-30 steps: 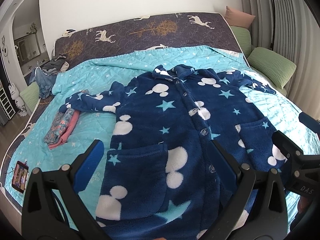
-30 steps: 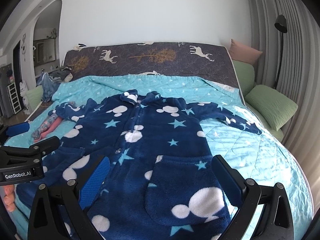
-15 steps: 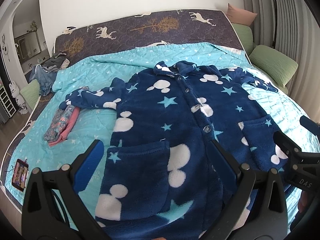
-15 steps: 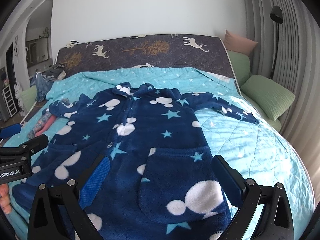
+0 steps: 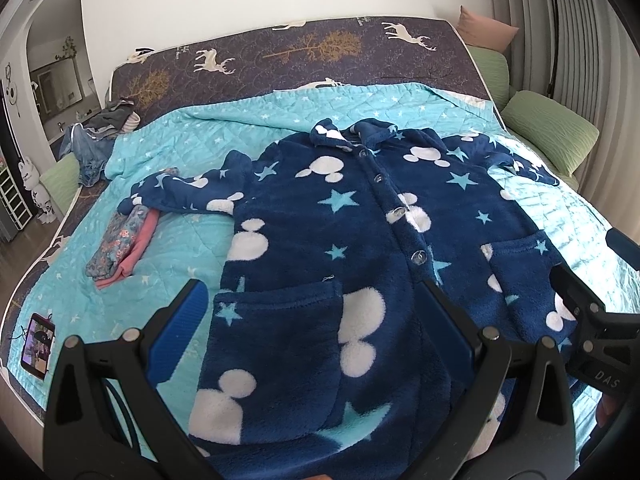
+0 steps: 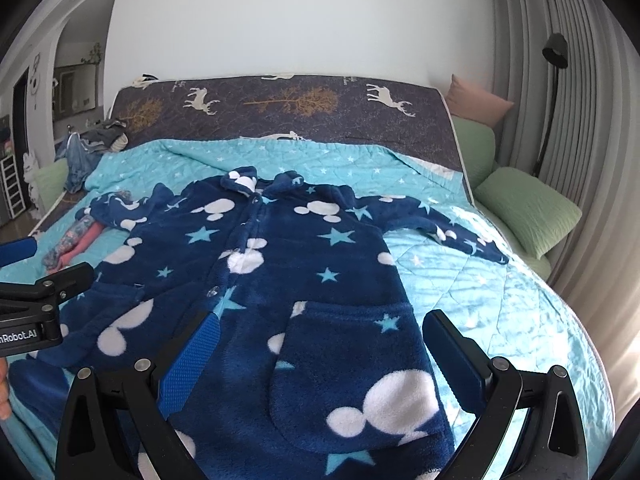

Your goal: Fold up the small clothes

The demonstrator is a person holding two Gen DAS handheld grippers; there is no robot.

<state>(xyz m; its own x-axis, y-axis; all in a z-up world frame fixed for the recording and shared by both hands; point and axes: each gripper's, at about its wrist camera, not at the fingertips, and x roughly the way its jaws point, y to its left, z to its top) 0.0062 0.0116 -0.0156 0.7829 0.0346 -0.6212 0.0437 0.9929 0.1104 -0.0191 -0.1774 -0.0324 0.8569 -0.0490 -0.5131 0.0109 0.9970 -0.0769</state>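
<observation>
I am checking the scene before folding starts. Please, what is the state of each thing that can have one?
Blue robe: spread flat on the bed, front up, buttoned, unfolded.
Floral and pink clothes: already folded, beside the robe's sleeve.
Pile of clothes: unfolded, at the bed's far corner.
Phone: screen on.
Left gripper: open, empty.
Right gripper: open, empty.

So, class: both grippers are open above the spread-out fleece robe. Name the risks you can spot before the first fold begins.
1. The robe's left sleeve lies partly over the small folded floral clothes; pulling the sleeve inward may drag or undo that pile.
2. The robe is thick fleece, so a shallow pinch by the left gripper or right gripper could slip.
3. A phone sits near the bed's edge; tugged bedding could shift it.
</observation>
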